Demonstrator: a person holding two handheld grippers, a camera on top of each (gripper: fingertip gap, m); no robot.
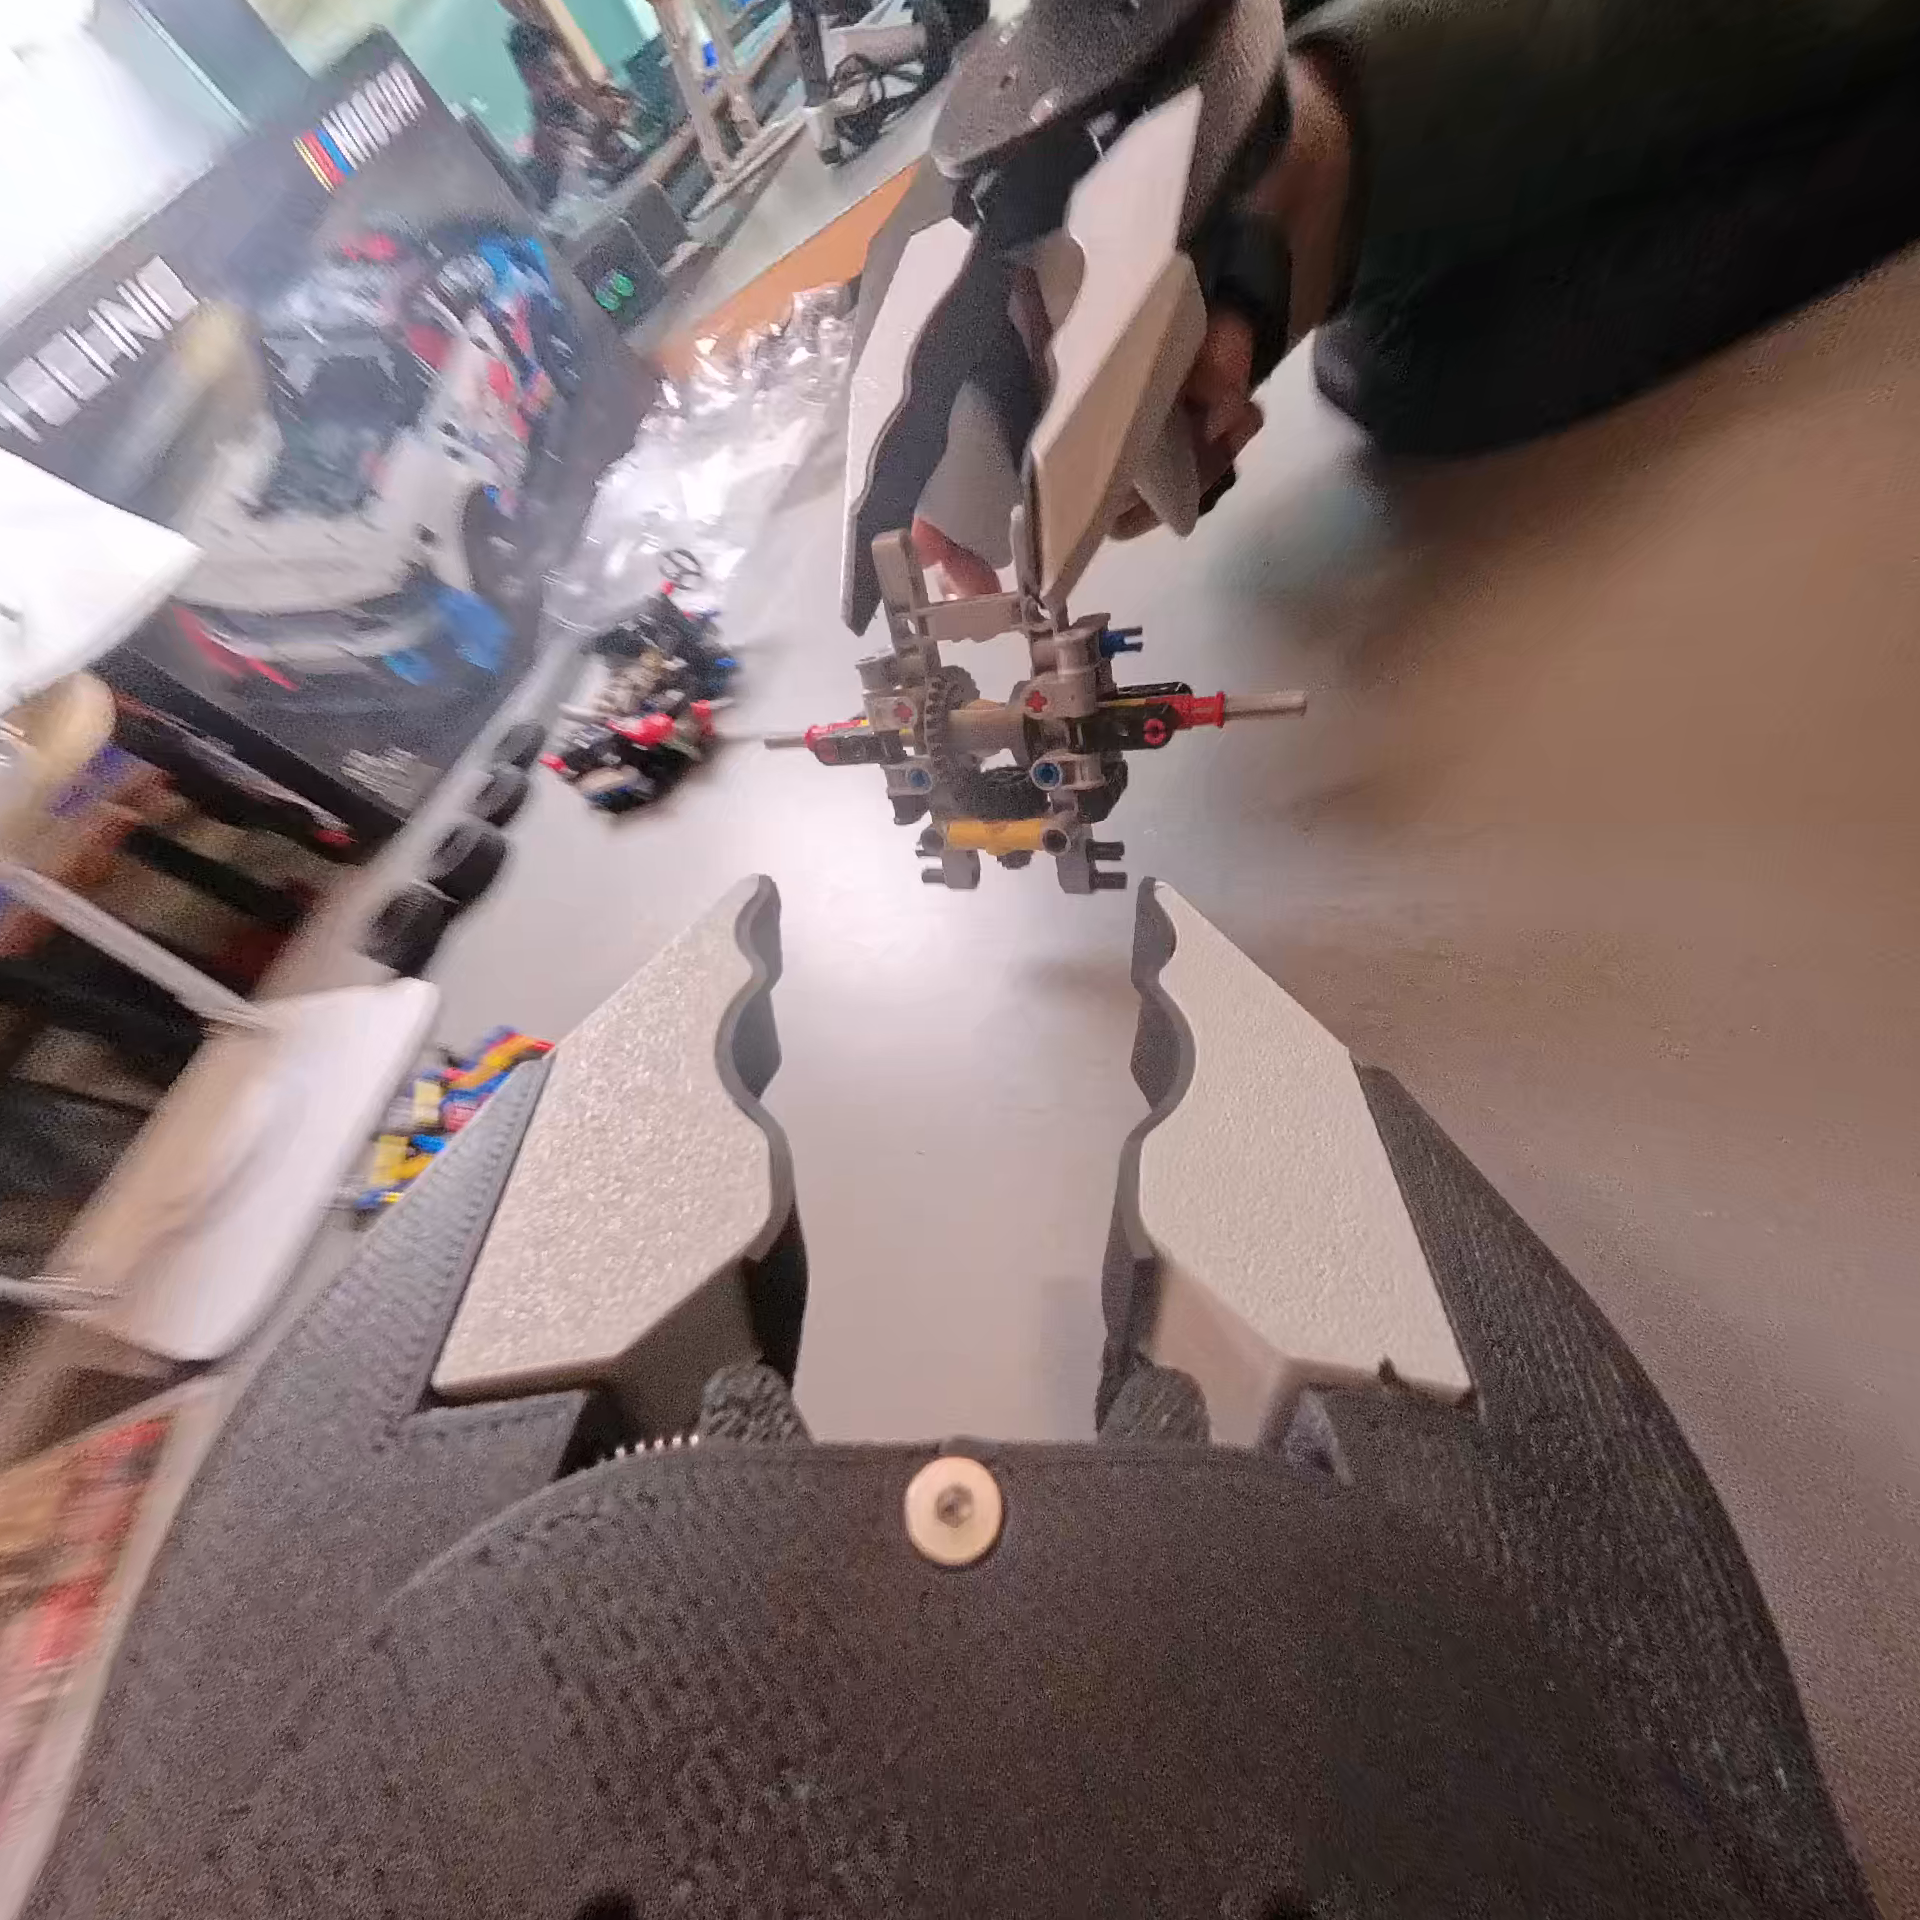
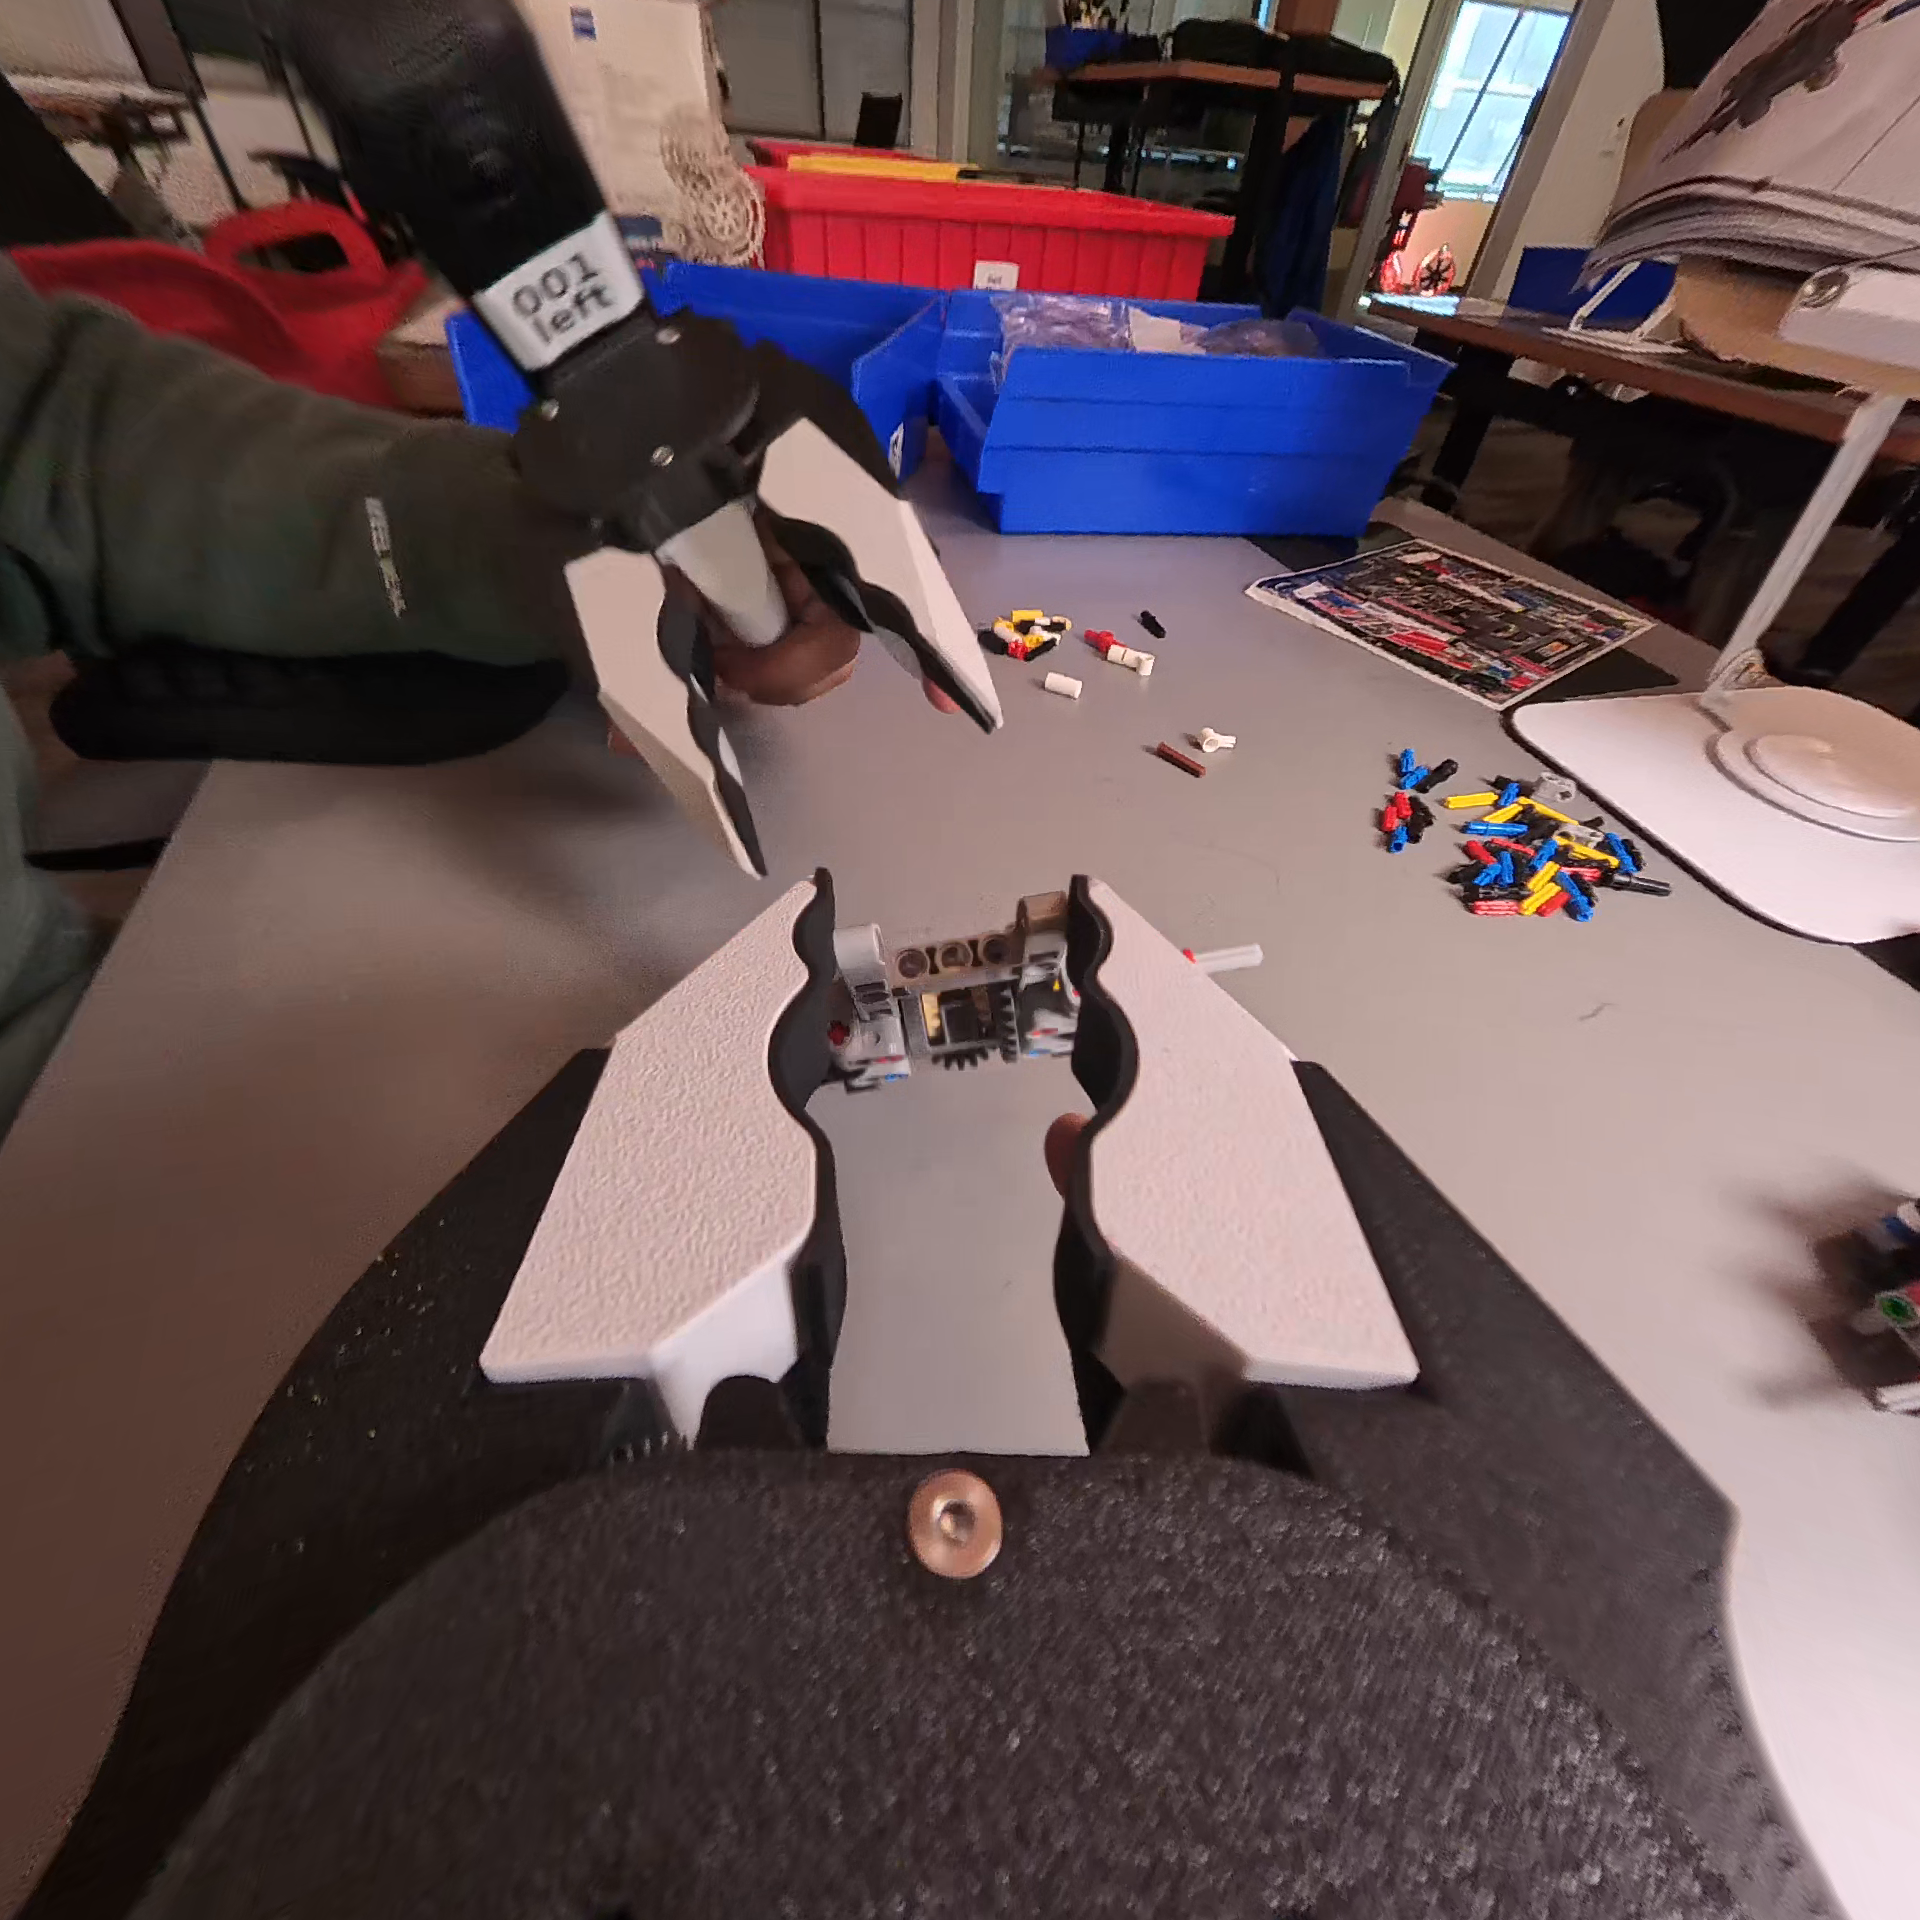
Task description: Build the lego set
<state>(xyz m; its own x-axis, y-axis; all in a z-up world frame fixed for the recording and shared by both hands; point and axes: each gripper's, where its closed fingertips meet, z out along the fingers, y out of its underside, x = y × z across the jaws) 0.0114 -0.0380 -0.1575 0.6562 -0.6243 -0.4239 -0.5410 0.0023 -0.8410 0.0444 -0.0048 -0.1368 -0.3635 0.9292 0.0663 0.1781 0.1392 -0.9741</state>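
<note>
The right gripper (image 2: 951, 935) is closed on a small grey brick-built gear assembly (image 2: 956, 1003), which sits at the centre of the right wrist view, clear of the grey table (image 2: 1351, 1091); both black pads press against its grey side frames, and a pale axle (image 2: 1231, 954) sticks out past the right-hand finger. In the left wrist view the same assembly (image 1: 992, 727) hangs in the upper middle of the frame, pinched at its top frame by the other gripper's white fingers (image 1: 1101, 416); a black gear, a yellow beam and red axle ends show on it. The left gripper (image 1: 956, 894) stands wide open with nothing between its pads; its fingertips lie just below the assembly in the frame and do not touch it; in the right wrist view it (image 2: 873, 790) hovers in the upper left, spread, near the held assembly.

As a judgement only: one gripper presents the assembly and the other is lined up towards it; closing on it would need the open tips brought around a free part such as the lower black pins without knocking the axles.

Containers: blue bins (image 2: 1174, 436) stand at the upper centre of the right wrist view, one holding clear plastic bags (image 2: 1060, 312); a red bin (image 2: 977, 234) stands behind them, its contents hidden. Loose coloured pins (image 2: 1527, 842) lie in a heap on the table at the right; a printed sheet (image 2: 1455, 618) lies above them; a white lamp base (image 2: 1787, 790) sits at the right edge.
</note>
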